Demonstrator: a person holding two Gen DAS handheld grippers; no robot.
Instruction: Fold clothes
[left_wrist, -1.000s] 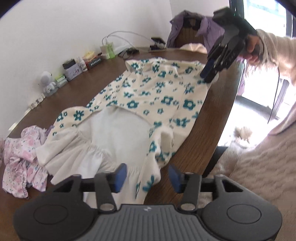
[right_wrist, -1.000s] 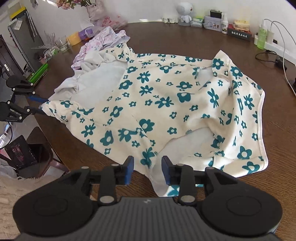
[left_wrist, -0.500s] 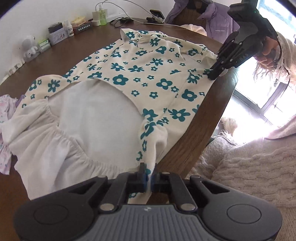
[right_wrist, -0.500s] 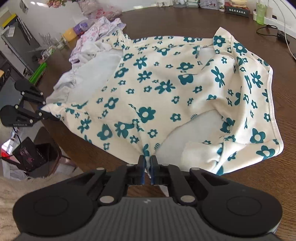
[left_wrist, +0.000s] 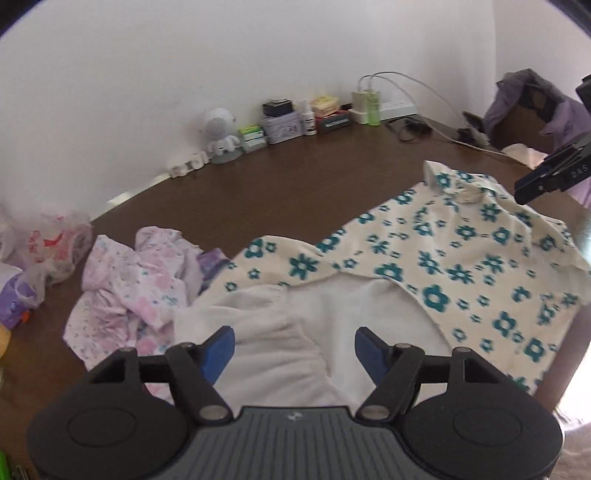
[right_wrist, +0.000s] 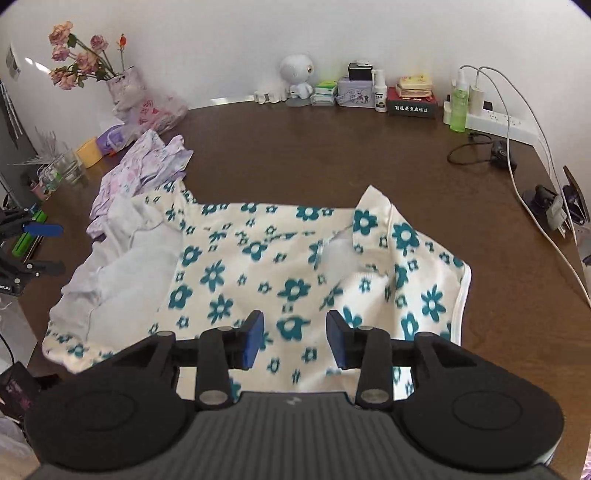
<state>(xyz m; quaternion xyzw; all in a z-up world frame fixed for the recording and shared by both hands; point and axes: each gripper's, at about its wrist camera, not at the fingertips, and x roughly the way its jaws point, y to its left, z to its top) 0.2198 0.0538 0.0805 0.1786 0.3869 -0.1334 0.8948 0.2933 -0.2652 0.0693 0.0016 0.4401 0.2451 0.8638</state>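
Note:
A cream garment with teal flowers (left_wrist: 461, 258) (right_wrist: 258, 266) lies spread on the brown table, its near edge folded over onto itself and its white lining (left_wrist: 332, 317) showing at one end. My left gripper (left_wrist: 294, 349) is open and empty above the white lining. My right gripper (right_wrist: 295, 341) is open and empty above the flowered cloth near the table's front edge. The right gripper also shows at the right edge of the left wrist view (left_wrist: 546, 181); the left gripper shows at the left edge of the right wrist view (right_wrist: 33, 245).
A pink and purple crumpled garment (left_wrist: 136, 280) (right_wrist: 144, 162) lies beside the flowered one. Bottles, boxes, a white toy robot (right_wrist: 297, 79) and a power strip with cables (right_wrist: 491, 118) line the wall. A vase of flowers (right_wrist: 122, 81) and plastic bags stand at the left.
Both grippers were shut on the garment's near edge half a second ago. Now both are open, raised and pulled back, and the edge lies folded over the garment.

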